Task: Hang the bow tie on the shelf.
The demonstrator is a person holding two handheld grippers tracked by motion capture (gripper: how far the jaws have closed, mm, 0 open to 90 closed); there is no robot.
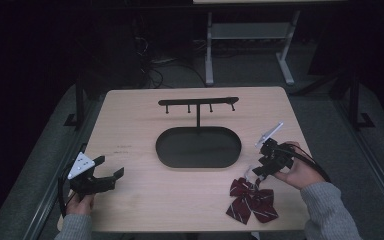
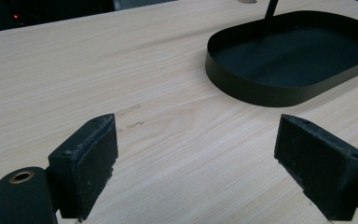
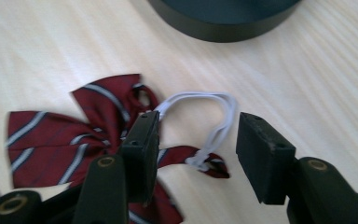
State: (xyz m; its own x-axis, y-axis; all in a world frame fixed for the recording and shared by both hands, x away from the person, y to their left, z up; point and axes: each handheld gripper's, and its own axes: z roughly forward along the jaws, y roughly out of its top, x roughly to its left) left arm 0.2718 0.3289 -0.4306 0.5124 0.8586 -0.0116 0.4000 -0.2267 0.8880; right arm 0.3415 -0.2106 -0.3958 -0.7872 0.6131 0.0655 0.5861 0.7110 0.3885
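Observation:
A dark red bow tie (image 1: 251, 199) with white stripes lies near the table's front right edge; its white elastic loop (image 3: 209, 114) curls off the knot. My right gripper (image 1: 261, 169) hovers just above it, open, and in the right gripper view the bow tie (image 3: 70, 135) and loop sit between and under the jaws of my right gripper (image 3: 198, 149). A black oval tray (image 1: 198, 147) with an upright hook rack (image 1: 198, 103) stands mid-table. My left gripper (image 1: 111, 167) rests open at the front left, nothing between its pads (image 2: 91, 158).
The black tray's wall (image 2: 261, 91) lies ahead and to the right of the left gripper. Bare wood stretches between the two grippers. Beyond the far edge stand white desk legs (image 1: 209, 55) and cables on a dark floor.

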